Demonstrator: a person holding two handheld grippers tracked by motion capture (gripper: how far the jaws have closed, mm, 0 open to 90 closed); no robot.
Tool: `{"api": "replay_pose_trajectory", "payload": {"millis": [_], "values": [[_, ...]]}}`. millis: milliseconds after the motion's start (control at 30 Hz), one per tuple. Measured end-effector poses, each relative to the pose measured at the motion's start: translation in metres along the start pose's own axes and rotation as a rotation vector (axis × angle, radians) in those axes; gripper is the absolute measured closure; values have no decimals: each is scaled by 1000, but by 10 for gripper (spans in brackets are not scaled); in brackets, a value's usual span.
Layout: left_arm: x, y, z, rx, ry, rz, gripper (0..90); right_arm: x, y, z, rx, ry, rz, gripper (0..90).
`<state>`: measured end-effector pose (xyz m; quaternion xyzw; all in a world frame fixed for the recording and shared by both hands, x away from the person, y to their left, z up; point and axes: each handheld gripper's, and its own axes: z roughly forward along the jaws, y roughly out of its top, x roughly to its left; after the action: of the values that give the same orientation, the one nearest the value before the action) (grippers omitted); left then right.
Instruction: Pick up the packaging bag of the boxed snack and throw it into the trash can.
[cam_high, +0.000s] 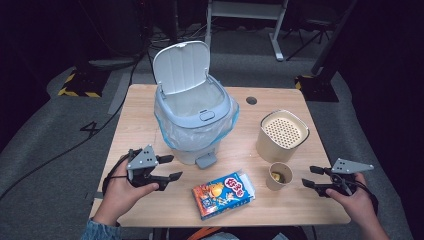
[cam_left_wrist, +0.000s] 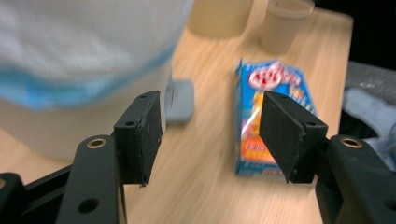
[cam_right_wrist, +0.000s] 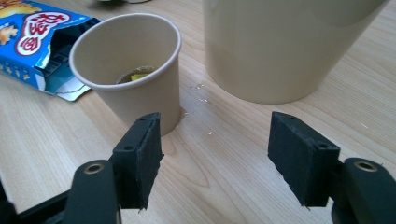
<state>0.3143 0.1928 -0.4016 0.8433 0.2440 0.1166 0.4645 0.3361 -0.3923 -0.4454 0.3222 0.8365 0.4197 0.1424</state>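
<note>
A grey pedal bin with its lid up and a blue-edged liner stands mid-table. In front of it lies a blue snack box, its end flap torn open. A small paper cup with yellow scraps inside stands right of the box, beside a tall beige canister with a perforated top. My left gripper is open at the front left, pointing at the box. My right gripper is open just right of the cup, nothing between its jaws.
The wooden table has a small round hole at the back. The bin's foot pedal juts toward me. Dark floor, cables and a desk frame lie beyond the table.
</note>
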Motion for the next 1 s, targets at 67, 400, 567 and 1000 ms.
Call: {"api": "replay_pose_trajectory", "payload": {"millis": [67,400,567,1000], "values": [[2,-12,7,10,2,-10,394,1,2,-2,4,5,-10,358],[22,-54,33,116,42,-81,401,13,10,-14,-34,47,-28,361],[26,-66,37,162,66,-86,391,17,13,-18,-36,59,-38,359],[32,-82,43,282,121,-129,369,51,41,-6,-73,218,-67,348]]}}
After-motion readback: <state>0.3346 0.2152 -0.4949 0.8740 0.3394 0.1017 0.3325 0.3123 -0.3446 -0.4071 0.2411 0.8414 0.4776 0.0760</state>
